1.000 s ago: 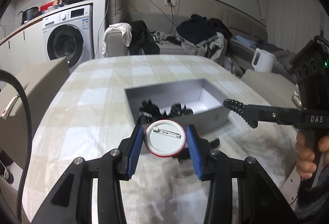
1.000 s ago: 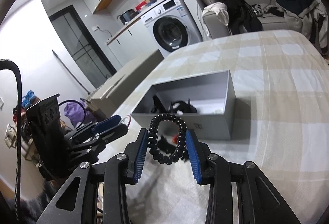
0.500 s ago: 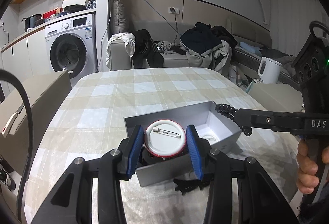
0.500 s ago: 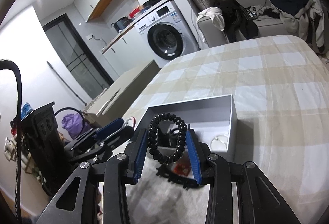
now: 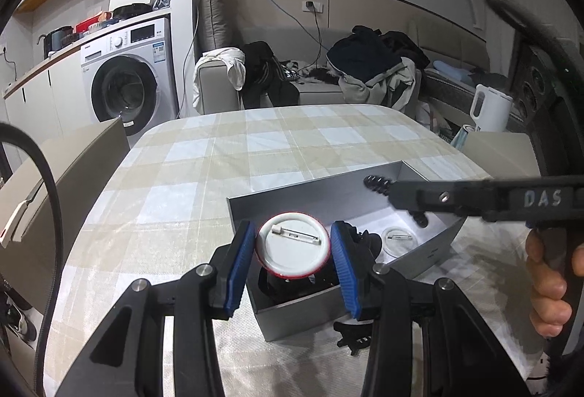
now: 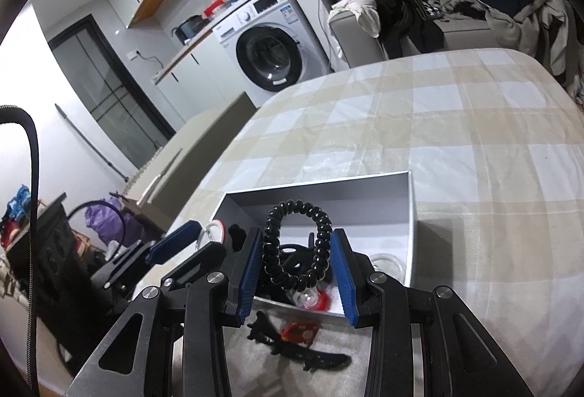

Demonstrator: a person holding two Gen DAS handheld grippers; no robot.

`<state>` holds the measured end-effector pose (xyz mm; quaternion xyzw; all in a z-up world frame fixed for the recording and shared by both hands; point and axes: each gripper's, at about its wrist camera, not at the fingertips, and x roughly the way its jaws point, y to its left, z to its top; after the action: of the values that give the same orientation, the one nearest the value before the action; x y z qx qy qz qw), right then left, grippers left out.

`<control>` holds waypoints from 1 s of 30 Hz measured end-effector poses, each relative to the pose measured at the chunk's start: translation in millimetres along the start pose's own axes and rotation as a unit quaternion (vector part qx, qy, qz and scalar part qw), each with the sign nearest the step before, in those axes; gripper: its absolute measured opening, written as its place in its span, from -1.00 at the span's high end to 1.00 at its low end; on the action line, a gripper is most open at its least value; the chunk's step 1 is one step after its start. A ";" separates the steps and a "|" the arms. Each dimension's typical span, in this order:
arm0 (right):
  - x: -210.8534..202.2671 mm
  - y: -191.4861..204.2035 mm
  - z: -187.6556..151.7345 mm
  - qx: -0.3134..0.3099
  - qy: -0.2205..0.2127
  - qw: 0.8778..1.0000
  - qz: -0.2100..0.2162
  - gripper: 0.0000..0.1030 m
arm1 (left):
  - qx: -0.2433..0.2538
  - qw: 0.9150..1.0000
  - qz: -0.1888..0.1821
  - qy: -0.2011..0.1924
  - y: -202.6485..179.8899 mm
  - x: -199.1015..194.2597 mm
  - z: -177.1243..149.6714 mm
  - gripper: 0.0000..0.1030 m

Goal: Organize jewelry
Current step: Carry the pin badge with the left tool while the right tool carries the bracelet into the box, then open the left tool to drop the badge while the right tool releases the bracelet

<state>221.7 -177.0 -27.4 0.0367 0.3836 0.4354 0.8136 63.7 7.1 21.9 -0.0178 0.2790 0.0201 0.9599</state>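
Note:
My left gripper (image 5: 294, 249) is shut on a round white pin badge (image 5: 292, 245) with a red rim, pin side facing me, held over the near corner of the grey open box (image 5: 314, 191). My right gripper (image 6: 297, 260) is shut on a black coiled bracelet (image 6: 296, 243), also above the box (image 6: 321, 194). In the left wrist view the right gripper reaches in from the right, with the bracelet (image 5: 377, 182) over the box's far side. Inside the box lie black hair pieces (image 5: 365, 242) and a small clear round badge (image 5: 398, 238).
The box sits on a checked tablecloth (image 5: 255, 149). In front of it lie a black hair claw (image 6: 310, 357) and a red-orange clip (image 6: 299, 331). A person's hand (image 5: 547, 287) holds the right gripper's handle. Washing machine, sofa with clothes and a white kettle stand behind.
Both grippers moved forward over the box, which now lies under their fingertips. The right gripper's bracelet went from beside the box to above its interior. Both grips are unchanged.

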 end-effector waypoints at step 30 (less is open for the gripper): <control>10.0 8.8 -1.1 -0.015 0.009 1.000 -0.019 0.08 | 0.011 1.000 0.000 0.015 -6.2 9.7 -1.8 0.28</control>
<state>218.3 -164.5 -30.6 0.0136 0.3847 0.4262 0.8186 71.3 1.1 15.3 -0.0075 0.2938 0.0166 0.9557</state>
